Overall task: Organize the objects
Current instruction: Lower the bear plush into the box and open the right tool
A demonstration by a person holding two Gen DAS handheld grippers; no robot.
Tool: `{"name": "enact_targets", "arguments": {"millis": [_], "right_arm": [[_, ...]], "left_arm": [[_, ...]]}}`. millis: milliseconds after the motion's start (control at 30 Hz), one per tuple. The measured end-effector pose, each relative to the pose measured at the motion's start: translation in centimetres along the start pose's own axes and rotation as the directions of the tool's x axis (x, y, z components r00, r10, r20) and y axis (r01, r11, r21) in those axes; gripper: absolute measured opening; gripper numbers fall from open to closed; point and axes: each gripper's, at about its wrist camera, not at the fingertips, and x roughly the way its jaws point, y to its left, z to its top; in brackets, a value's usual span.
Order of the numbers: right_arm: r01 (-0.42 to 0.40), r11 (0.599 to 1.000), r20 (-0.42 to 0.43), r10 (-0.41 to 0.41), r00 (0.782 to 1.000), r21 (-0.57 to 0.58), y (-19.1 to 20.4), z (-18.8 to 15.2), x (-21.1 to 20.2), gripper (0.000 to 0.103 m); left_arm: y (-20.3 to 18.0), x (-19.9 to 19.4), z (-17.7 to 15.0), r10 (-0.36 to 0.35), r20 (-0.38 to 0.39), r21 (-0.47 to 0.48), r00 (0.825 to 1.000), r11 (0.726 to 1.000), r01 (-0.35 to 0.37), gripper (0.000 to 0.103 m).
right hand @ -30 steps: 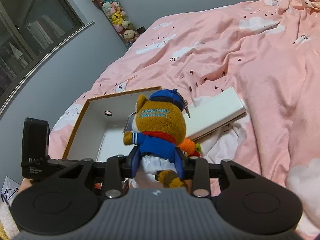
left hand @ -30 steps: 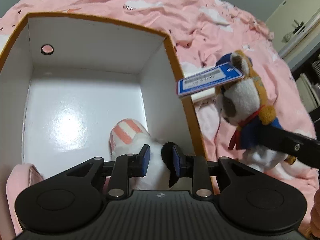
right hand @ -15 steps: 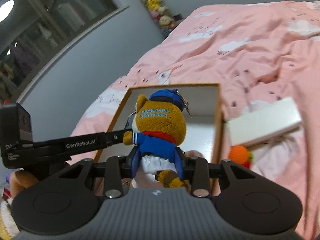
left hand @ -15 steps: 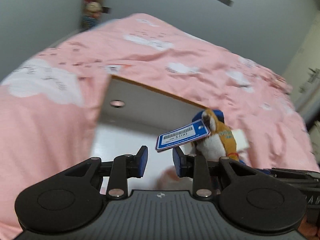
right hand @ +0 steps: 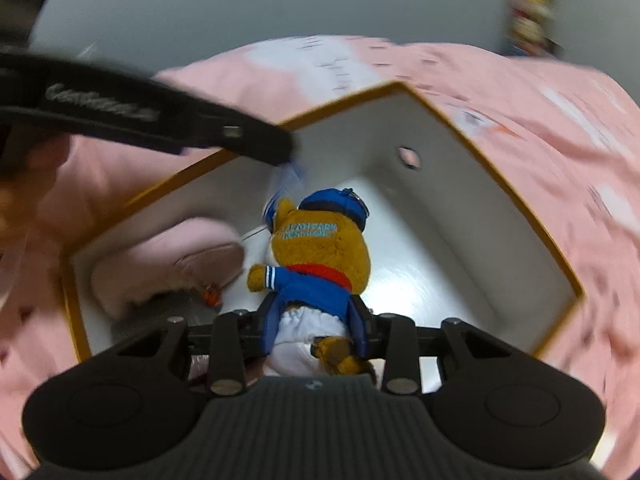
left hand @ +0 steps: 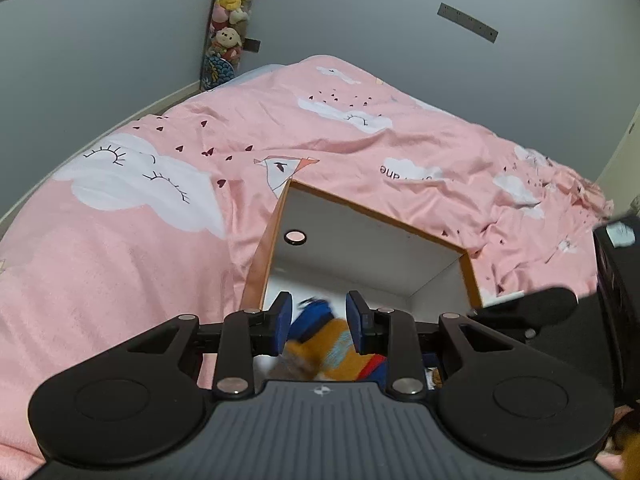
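Observation:
A brown plush bear (right hand: 320, 248) in a blue jacket and cap hangs upright inside the white box with an orange rim (right hand: 452, 120). My right gripper (right hand: 316, 332) is shut on its lower body. A pink plush (right hand: 168, 268) lies in the box to the bear's left. In the left wrist view my left gripper (left hand: 318, 320) stands open above the box (left hand: 360, 248). The blurred bear (left hand: 332, 348) shows beyond the gap, and nothing sits between the pads. One finger (right hand: 248, 136) of the left gripper reaches in above the bear's head.
The box rests on a pink duvet with white clouds (left hand: 140, 220). Grey walls close in behind the bed, and a column of plush toys (left hand: 228, 12) stands in the corner. The right gripper's body (left hand: 616, 300) is close on the right. A hand (right hand: 24, 184) shows at the left edge.
My right gripper has rolled and carried the bear from beside the box to inside it. My left gripper has risen out of the box and tilted up, leaving the striped plush.

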Motion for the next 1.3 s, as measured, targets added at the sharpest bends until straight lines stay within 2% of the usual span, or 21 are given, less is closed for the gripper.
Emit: {"name": "enact_targets", "arguments": {"millis": [133,267,500,567,733,833,933,1033,1100,1200,1300], "right_arm": [[-0.042,0.975,-0.061,0.029,0.998,-0.218,1.3,1.4,1.4,0.038],[-0.083,0.932,-0.095,0.052,0.994,-0.353,1.8,2.4,2.4,0.038],[-0.132,0.912,-0.185,0.063,0.981,-0.390,1.9,2.0,5.8,0.039],[-0.135,0.913,-0.179,0.070,0.981,-0.386,2.0,1.7,5.9,0.042],[-0.140,0.945,-0.155,0.097,0.983,-0.295,1.2,1.9,4.9,0.052],[-0.154,0.965,-0.105,0.134,0.985,-0.212,0.4,2.3,3.7,0.052],[-0.177,0.979,-0.042,0.174,0.984,-0.104,-0.5,2.9,2.8,0.050],[-0.179,0.984,0.009,0.179,0.984,-0.005,-1.3,3.5,2.4,0.037],[-0.160,0.986,0.047,0.157,0.986,0.055,-1.8,3.8,2.3,0.037],[-0.095,0.985,0.102,0.081,0.991,0.146,-2.5,4.0,2.5,0.037],[-0.025,0.980,0.096,0.006,0.995,0.198,-2.6,4.2,3.6,0.037]], "left_arm": [[0.2,0.8,-0.1,-0.012,-0.018,0.001,1.000,1.000,0.012,0.034],[0.3,1.5,-0.4,-0.013,-0.034,0.003,0.999,1.000,0.013,0.034],[0.4,2.5,-0.8,-0.014,-0.064,0.001,0.998,1.000,0.014,0.035],[0.4,2.7,-0.9,-0.013,-0.071,-0.001,0.997,1.000,0.013,0.035],[0.4,2.7,-1.1,-0.012,-0.068,-0.004,0.998,1.000,0.012,0.034],[0.4,2.7,-1.1,-0.008,-0.057,-0.010,0.998,1.000,0.008,0.034],[0.4,2.7,-1.2,-0.007,-0.047,-0.013,0.999,1.000,0.007,0.034],[0.6,2.6,-1.1,-0.011,-0.035,-0.042,0.999,0.999,0.009,0.034],[0.6,2.4,-1.1,-0.011,-0.018,-0.056,1.000,0.998,0.010,0.035],[0.3,2.0,-1.2,-0.005,0.018,-0.057,1.000,0.998,0.006,0.035],[-0.1,1.8,-1.3,-0.009,0.033,-0.049,0.999,0.999,0.011,0.035]]}}
